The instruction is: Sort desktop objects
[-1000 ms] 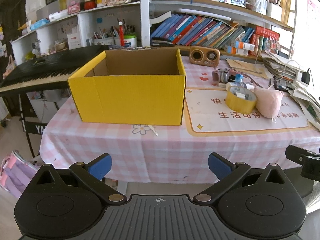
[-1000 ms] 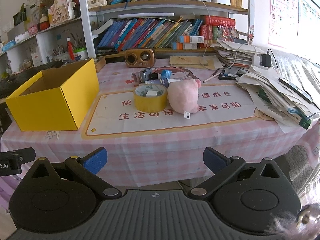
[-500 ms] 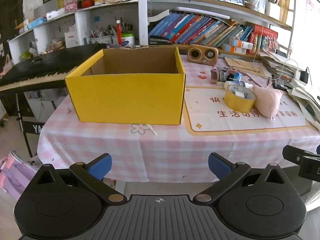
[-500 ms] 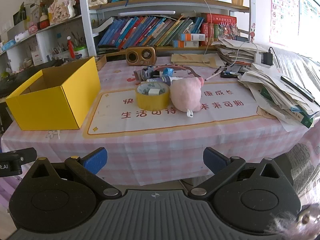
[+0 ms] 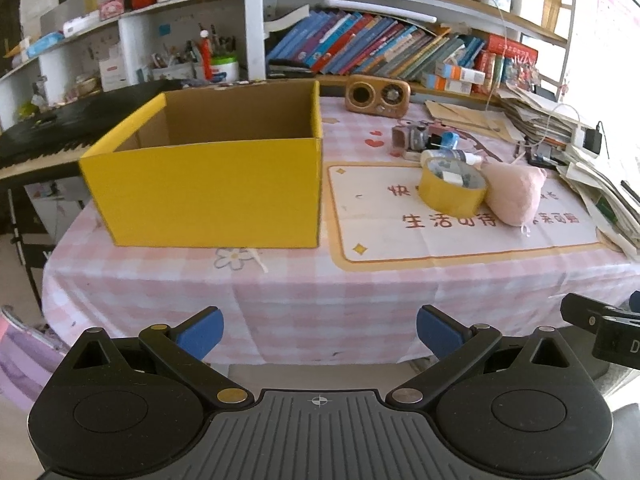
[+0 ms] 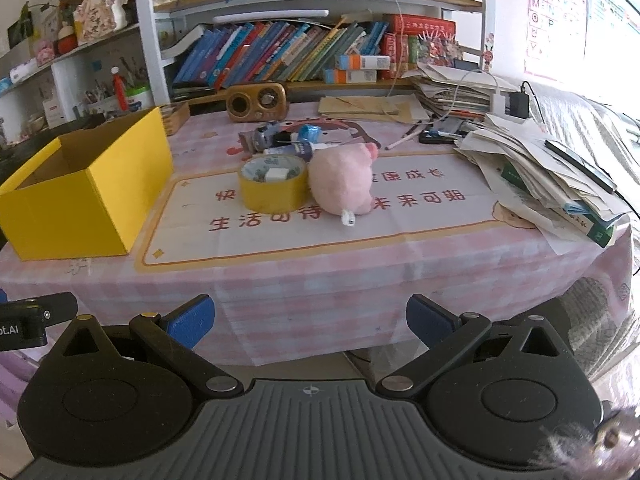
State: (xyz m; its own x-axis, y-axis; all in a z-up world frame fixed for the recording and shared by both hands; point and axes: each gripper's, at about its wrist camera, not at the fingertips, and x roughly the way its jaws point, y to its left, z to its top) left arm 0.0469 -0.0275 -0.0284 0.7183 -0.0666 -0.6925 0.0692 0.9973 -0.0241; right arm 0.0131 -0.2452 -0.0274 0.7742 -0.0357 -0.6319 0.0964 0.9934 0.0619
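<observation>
Sorting not begun: box (image 5: 208, 184) looks empty (floor hidden); tape (image 6: 273, 184) and plush (image 6: 344, 184) lie right of it; left gripper (image 5: 320, 334) and right gripper (image 6: 308, 320) gape, holding nothing.

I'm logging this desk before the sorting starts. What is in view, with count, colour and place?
box: 1, yellow, open, table's left part
tape roll: 1, yellow, on the mat, small items inside
plush toy: 1, pink, touching the tape's right side
bottle: 1, white, lying behind the tape
radio: 1, wooden brown, table's back
paper pile: 1, mostly white, table's right edge
left gripper: 1, black with blue pads, open, before the table
right gripper: same, open
</observation>
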